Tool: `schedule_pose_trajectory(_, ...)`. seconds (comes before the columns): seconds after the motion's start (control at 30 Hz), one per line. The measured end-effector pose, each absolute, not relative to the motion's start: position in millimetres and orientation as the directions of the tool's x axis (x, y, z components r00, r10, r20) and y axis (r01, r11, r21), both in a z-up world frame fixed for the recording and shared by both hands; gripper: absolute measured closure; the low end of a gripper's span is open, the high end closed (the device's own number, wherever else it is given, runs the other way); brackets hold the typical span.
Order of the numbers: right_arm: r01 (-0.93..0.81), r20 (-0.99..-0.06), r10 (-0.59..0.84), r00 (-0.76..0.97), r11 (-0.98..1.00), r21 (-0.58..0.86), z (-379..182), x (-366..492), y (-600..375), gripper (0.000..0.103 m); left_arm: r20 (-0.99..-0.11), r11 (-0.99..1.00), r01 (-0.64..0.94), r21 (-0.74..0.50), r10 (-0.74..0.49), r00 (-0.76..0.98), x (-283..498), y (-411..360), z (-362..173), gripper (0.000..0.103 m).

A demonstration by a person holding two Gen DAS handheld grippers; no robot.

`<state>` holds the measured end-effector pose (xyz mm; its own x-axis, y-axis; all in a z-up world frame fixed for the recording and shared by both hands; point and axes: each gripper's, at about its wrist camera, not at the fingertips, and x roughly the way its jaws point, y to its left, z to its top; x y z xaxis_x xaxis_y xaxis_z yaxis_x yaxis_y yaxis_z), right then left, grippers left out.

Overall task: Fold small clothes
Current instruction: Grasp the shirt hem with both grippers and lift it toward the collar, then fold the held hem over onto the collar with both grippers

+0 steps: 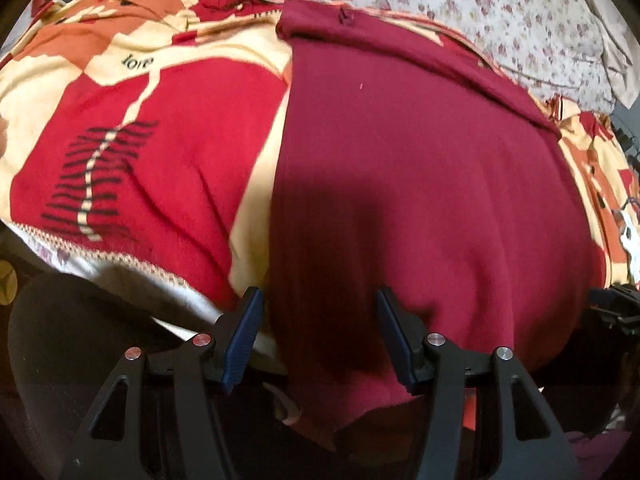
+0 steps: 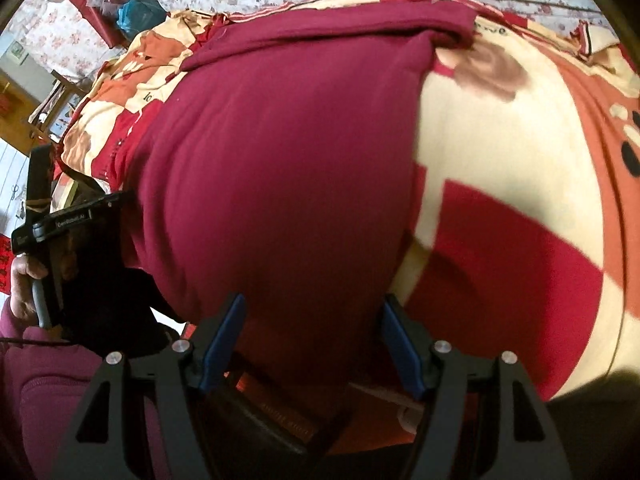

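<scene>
- Maroon garment lay spread flat on a patterned blanket (red, cream and orange patches) covering a bed; a floral sheet showed beyond the blanket's far edge.
- Far end of the garment carried a folded-over band, lying well ahead of both pairs of jaws.
- Left gripper: jaws stood apart at a moderate width. The garment's near hem draped down between them and slightly toward the right finger. Pads did not appear to press the cloth; no firm grip seen.
- The garment's left edge ran forward from just inside the left finger, with the red and cream blanket lying to the left of it.
- Right gripper: jaws stood wide, blue pads either side of the garment's near edge. Cloth hung between the fingers, not clamped.
- The garment's right edge ran forward from just inside the right finger; bare blanket lay to the right of it.
- In the right wrist view, a person's hand in a maroon sleeve held the other gripper's handle, left of the jaws.
- Clutter at far left of the right wrist view was too small to identify.
</scene>
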<state>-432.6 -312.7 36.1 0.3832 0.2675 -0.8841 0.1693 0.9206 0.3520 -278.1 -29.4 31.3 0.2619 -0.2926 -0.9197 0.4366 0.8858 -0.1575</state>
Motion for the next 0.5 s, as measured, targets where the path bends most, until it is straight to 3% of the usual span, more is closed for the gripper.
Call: schedule_pose_trajectory(0.5,0.182,-0.871,0.368,0.326,0.879,0.440,18,-439,-304,0.029,-0.950,0.887,0.413,-0.207,-0.283,0.132,-280,-26,10,0.066)
